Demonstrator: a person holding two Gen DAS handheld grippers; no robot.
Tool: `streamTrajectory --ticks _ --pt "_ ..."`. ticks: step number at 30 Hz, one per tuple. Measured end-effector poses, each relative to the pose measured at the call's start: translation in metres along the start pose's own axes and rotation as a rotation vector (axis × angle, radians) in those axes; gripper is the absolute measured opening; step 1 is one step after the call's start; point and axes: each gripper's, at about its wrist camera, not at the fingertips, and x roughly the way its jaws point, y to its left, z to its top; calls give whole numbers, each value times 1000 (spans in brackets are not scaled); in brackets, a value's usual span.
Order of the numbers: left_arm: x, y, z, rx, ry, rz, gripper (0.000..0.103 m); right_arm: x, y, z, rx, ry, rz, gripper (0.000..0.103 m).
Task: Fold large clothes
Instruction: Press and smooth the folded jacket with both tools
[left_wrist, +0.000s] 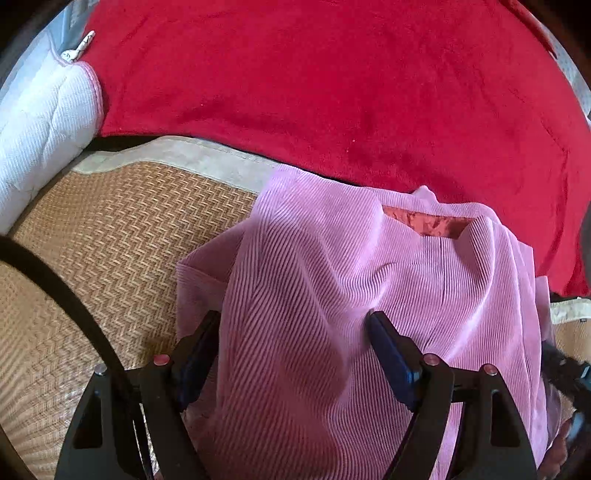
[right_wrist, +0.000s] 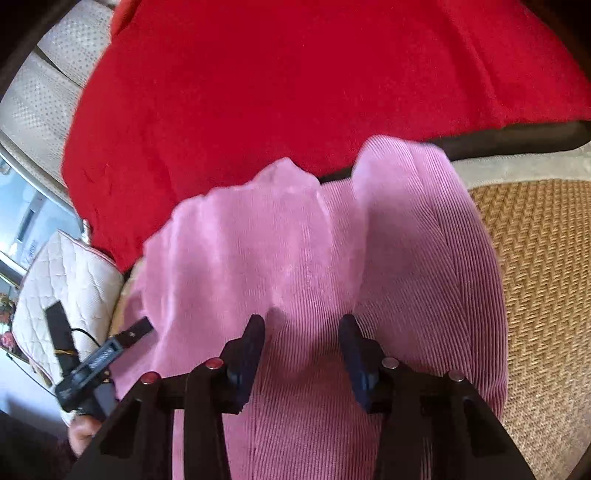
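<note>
A pink ribbed garment (left_wrist: 332, 280) lies bunched on a woven straw mat (left_wrist: 110, 236), its neck opening showing a reddish lining (left_wrist: 428, 223). My left gripper (left_wrist: 291, 325) is open, its fingers wide apart over the garment's folds. In the right wrist view the same pink garment (right_wrist: 317, 258) is heaped in front, one part blurred. My right gripper (right_wrist: 303, 328) is open, its fingers apart just above the cloth. Neither gripper holds any cloth.
A red blanket (left_wrist: 332, 85) covers the surface beyond the garment and shows in the right wrist view (right_wrist: 295, 81). A white quilted cushion (left_wrist: 44, 125) lies at the left. The left hand-held gripper (right_wrist: 92, 365) and a white quilted pad (right_wrist: 66, 295) are at the left. The mat (right_wrist: 543, 277) extends right.
</note>
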Motion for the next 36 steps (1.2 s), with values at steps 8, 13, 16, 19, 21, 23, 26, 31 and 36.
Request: streamTrajectory --ticks 8,13,16,19,21,23,26,31,36 --pt "-56 -12 -24 70 -64 -68 81 -33 44 -19 -102 -11 146 47" --pt "-52 -34 -42 205 -101 62 81 -13 65 -46 -177 86 78 48" --pt "-36 -41 -54 291 -107 150 83 1 62 -54 -222 104 24 48" --pt "-38 -45 -55 302 -122 165 83 -1 64 -43 -201 110 42 49" --pt "-49 -47 -58 300 -127 162 84 -11 68 -31 -192 67 90 49" --pt "-49 -49 -59 300 -133 162 84 -21 69 -24 -201 11 78 48" --pt "-42 -48 -60 314 -144 171 85 -18 62 -14 -176 -14 69 49" --pt "-50 -56 -66 331 -152 178 85 27 46 -17 -164 63 8 55" --pt "-53 -56 -65 327 -149 176 85 12 51 -17 -169 51 7 55"
